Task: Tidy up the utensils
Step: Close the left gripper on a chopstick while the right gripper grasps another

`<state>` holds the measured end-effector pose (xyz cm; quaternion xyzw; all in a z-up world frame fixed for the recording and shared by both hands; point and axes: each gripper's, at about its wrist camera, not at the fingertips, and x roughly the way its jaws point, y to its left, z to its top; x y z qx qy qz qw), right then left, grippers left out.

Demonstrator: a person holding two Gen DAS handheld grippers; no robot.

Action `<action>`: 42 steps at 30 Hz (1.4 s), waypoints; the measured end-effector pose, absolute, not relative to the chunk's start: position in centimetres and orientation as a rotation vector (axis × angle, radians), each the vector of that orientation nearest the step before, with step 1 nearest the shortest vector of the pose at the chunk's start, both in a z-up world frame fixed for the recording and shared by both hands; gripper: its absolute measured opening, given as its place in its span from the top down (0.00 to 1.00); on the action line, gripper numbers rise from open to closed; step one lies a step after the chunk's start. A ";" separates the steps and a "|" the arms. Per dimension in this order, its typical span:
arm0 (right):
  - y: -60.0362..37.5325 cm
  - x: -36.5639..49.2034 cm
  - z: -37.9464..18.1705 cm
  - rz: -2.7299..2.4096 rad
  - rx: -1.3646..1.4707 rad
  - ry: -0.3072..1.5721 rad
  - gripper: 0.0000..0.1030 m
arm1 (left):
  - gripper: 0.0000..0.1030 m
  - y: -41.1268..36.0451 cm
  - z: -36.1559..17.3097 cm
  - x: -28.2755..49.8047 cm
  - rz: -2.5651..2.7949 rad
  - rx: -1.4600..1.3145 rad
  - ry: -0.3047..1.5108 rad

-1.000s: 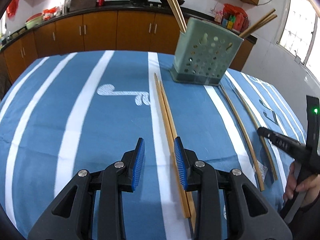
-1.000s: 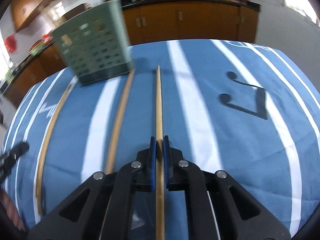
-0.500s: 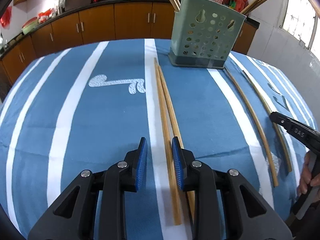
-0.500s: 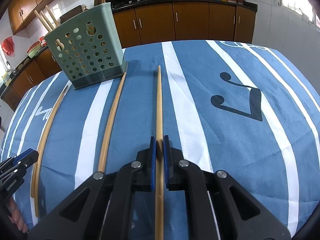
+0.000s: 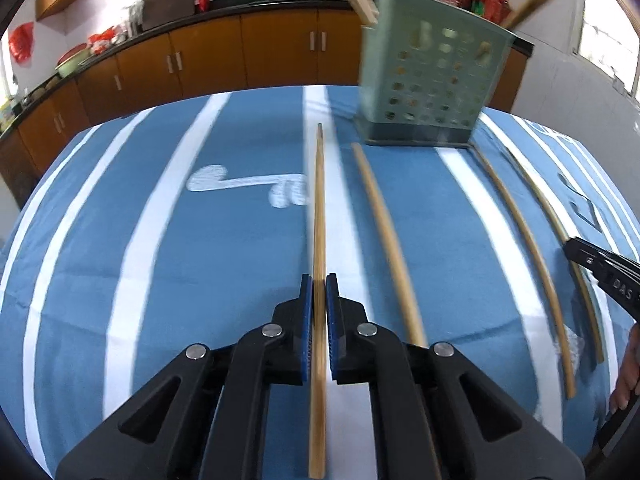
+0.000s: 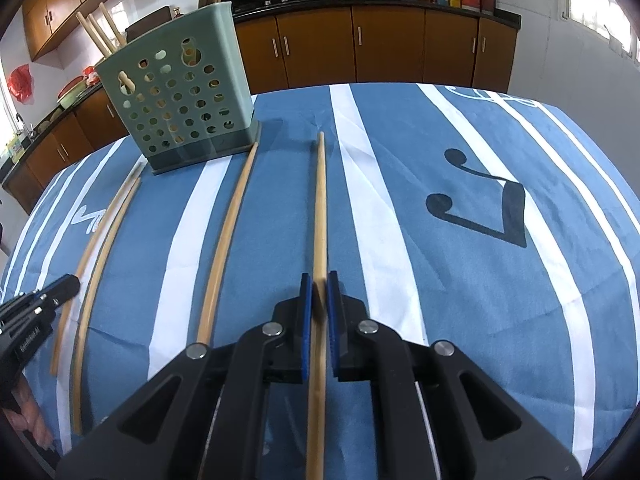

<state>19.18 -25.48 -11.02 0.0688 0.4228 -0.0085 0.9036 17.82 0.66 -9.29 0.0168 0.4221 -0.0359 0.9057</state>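
Observation:
My left gripper (image 5: 319,292) is shut on a wooden chopstick (image 5: 319,216) that points away toward the green perforated utensil holder (image 5: 428,80). A second chopstick (image 5: 384,236) lies on the cloth just right of it. My right gripper (image 6: 319,292) is shut on another chopstick (image 6: 320,208). One more chopstick (image 6: 226,240) lies to its left, its far tip beside the holder (image 6: 176,108). The holder stands upright with several chopsticks (image 6: 100,32) in it.
The table has a blue cloth with white stripes (image 5: 140,240) and a black music note print (image 6: 480,204). Two chopsticks (image 5: 528,240) lie at the right in the left wrist view. Brown kitchen cabinets (image 6: 360,48) run behind the table.
My left gripper has closed on one chopstick of the pair and moved it left, apart from the other. My right gripper stays shut on its chopstick.

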 end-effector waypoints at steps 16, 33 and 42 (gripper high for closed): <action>-27.1 21.0 -11.1 -0.061 0.152 0.858 0.92 | 0.92 5.0 -9.3 19.2 -0.054 -0.117 0.866; -27.3 21.0 -11.2 -0.052 0.176 0.855 0.91 | 0.92 5.6 -9.4 19.2 -0.071 -0.156 0.866; -27.4 20.9 -11.2 -0.044 0.190 0.853 0.91 | 0.91 5.7 -9.4 19.3 -0.073 -0.161 0.866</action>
